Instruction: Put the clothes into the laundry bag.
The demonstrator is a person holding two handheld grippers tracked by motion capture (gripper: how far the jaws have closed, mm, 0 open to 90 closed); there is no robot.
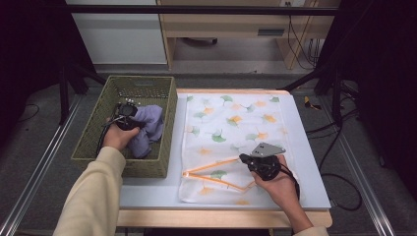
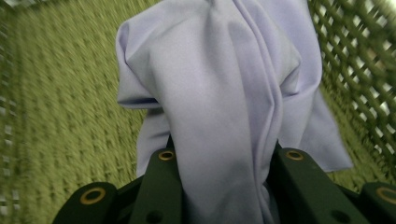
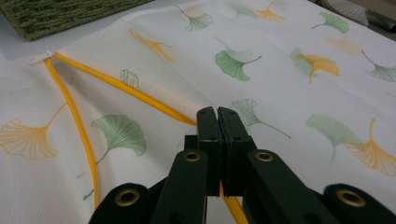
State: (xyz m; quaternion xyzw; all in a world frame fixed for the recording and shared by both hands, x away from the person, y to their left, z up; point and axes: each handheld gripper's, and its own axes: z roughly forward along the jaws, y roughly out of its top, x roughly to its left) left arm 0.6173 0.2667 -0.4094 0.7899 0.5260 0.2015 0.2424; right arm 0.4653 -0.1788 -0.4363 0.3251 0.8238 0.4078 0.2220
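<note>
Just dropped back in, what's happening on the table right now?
A person works two claws. The left claw is down in the green woven basket, shut on a lavender cloth bunched between its jaws. The right claw is shut on the yellow zipper edge of a white leaf-print bag lying flat on the table beside the basket; the zipper gapes open in a V.

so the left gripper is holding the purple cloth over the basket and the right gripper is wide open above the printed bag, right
Not quite: the right gripper isn't wide open. In the right gripper view its jaws are shut on the bag's yellow-orange edging, down on the leaf-printed bag. The rest holds: the left gripper grips the purple cloth over the green woven basket.
</note>
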